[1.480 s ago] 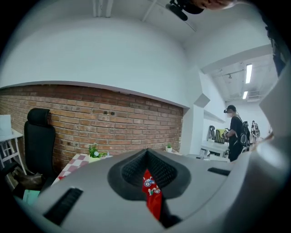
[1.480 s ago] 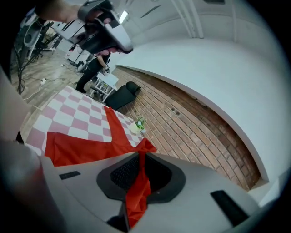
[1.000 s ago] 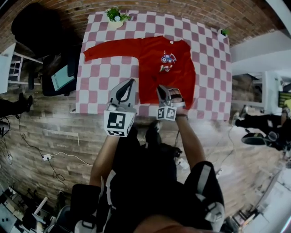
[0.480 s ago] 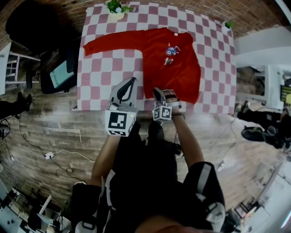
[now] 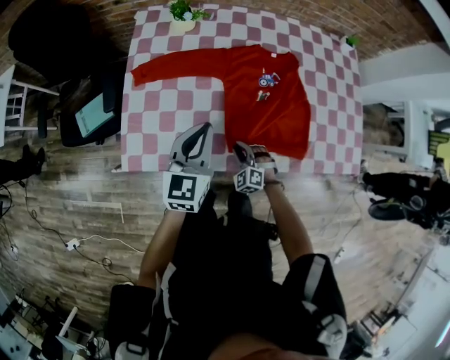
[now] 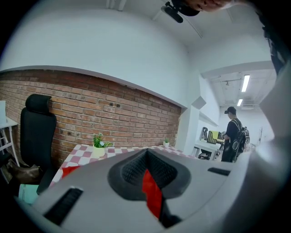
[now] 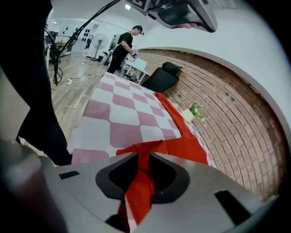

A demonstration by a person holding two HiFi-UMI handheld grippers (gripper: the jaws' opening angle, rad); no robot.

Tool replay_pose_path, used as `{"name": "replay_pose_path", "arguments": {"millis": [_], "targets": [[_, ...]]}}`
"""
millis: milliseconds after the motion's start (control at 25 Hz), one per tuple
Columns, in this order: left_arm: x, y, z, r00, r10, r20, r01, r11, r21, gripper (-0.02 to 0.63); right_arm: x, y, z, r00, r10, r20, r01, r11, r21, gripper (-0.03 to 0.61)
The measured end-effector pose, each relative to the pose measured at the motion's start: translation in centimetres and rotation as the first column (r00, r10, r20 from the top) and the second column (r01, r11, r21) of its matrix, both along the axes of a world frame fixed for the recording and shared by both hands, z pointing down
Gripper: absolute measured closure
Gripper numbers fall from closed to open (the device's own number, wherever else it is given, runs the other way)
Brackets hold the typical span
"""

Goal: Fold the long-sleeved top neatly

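A red long-sleeved top lies flat on the checked table, its left sleeve stretched out to the left. My right gripper is at the top's near hem. In the right gripper view its jaws have a bunched strip of the red cloth between the pads, and they are opening. My left gripper hovers over bare table just left of the hem, shut. In the left gripper view a sliver of red top shows through the slit.
A potted plant stands at the table's far edge and a smaller one at the far right corner. A black chair stands left of the table. A person stands in the background.
My right gripper has sunk toward the table's near edge with the hem in it. The left gripper has edged slightly lower and stays shut.
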State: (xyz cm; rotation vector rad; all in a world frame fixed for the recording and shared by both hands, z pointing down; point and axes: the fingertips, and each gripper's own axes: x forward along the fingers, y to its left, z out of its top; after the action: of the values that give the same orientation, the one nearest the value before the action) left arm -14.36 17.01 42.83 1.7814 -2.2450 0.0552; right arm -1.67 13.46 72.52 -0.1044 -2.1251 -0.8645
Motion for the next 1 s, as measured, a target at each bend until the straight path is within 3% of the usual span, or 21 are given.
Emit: {"name": "replay_pose_path", "arguments": {"millis": [120,200,320,480,640,760,840,1000], "targets": [[0.0,0.6,0.0,1.0,0.004,-0.014,-0.004,1.0,0.009,0.612,0.1,0.2,-0.6,0.996,0.09,0.018,-0.089,0.994,-0.071,0.522],[-0.2,1.0,0.0,1.0,0.015,-0.003,-0.015,1.0,0.009,0.612,0.0,0.2,-1.8,0.98,0.19,0.058,-0.179,0.971,-0.158,0.522],[-0.4,1.6,-0.3,1.0,0.021,-0.011,-0.021,1.0,0.018,0.612,-0.5,-0.2,-5.1,0.927,0.357,0.112,-0.311,0.902,-0.3,0.523],[-0.3,2.0,-0.9,0.999,0.019,-0.037,-0.018,0.999,0.039,0.612,-1.0,-1.1,-10.1,0.827,0.529,0.188,-0.406,0.795,-0.451,0.55],[-0.1,2.2,-1.2,1.0,0.027,-0.008,-0.027,0.999,0.04,0.612,-1.3,-2.0,-14.9,0.731,0.638,0.242,-0.43,0.706,-0.563,0.569],[0.1,2.4,-2.0,0.999,0.002,-0.032,0.0,0.998,0.055,0.612,-1.3,-2.5,-17.9,0.686,0.683,0.251,-0.426,0.656,-0.623,0.571],[0.3,2.5,-2.3,1.0,-0.009,-0.016,0.009,0.999,0.052,0.612,-1.5,-2.9,-20.5,0.658,0.699,0.282,-0.396,0.639,-0.659,0.571],[0.5,2.8,-3.2,0.996,-0.077,-0.036,0.079,0.995,0.065,0.612,-2.2,-3.3,-25.6,0.633,0.689,0.354,-0.31,0.644,-0.699,0.571]]}}
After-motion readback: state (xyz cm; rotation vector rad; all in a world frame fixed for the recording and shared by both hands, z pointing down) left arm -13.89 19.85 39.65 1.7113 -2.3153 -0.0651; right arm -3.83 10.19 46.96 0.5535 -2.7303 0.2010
